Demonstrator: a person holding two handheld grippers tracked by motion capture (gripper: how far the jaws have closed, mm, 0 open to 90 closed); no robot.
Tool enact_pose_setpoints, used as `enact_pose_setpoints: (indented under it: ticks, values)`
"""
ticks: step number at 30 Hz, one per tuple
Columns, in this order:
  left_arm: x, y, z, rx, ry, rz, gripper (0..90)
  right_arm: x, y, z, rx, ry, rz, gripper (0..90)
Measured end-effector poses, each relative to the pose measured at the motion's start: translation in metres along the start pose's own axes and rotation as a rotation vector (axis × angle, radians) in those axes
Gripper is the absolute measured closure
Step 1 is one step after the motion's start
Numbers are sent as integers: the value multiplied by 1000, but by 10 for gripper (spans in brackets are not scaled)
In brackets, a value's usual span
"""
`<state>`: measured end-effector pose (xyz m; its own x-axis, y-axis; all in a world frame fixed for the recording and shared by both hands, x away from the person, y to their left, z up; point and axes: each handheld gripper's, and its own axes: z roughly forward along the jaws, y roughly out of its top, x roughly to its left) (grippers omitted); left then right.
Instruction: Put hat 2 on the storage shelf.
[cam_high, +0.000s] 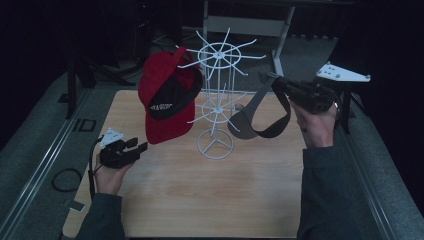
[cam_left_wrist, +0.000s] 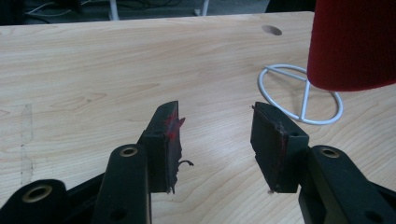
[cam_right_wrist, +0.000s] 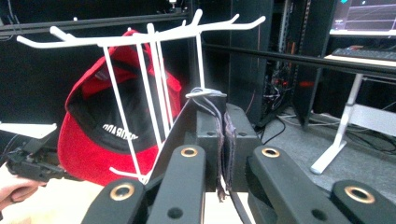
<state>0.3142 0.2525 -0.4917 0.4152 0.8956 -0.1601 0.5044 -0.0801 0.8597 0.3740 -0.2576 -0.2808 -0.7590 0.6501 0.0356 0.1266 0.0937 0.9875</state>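
Note:
A white wire rack (cam_high: 218, 80) stands mid-table on a ring base (cam_high: 215, 145). A red cap (cam_high: 167, 97) hangs from its left side. My right gripper (cam_high: 272, 80), raised to the rack's right, is shut on the edge of a grey cap (cam_high: 257, 117) that dangles below it near the rack arms. In the right gripper view the jaws (cam_right_wrist: 224, 116) pinch the grey fabric (cam_right_wrist: 223, 140) just before the rack (cam_right_wrist: 154, 70), with the red cap (cam_right_wrist: 93, 135) behind. My left gripper (cam_high: 140, 146) stands open and holds nothing, low at the table's left; its jaws (cam_left_wrist: 215, 121) face the ring base (cam_left_wrist: 301, 100).
The wooden table (cam_high: 210, 200) ends at grey carpeted floor on both sides. A black cable loop (cam_high: 65, 180) lies on the floor at the left. A white table frame (cam_high: 250, 22) stands behind. A hole (cam_left_wrist: 272, 30) is cut in the tabletop.

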Motion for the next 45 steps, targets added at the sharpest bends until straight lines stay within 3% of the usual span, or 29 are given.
enact_pose_setpoints:
  ticks: [24,41,45]
  values:
    - [0,0,2,6,0,0,531,0,46,0,-98,3,-4,866]
    - [-2,-1,3,7,-7,2,530,-4,62,33,-42,15,-2,864]
    - [-2,0,4,8,-9,4,530,-8,61,37,-14,-8,2,864]
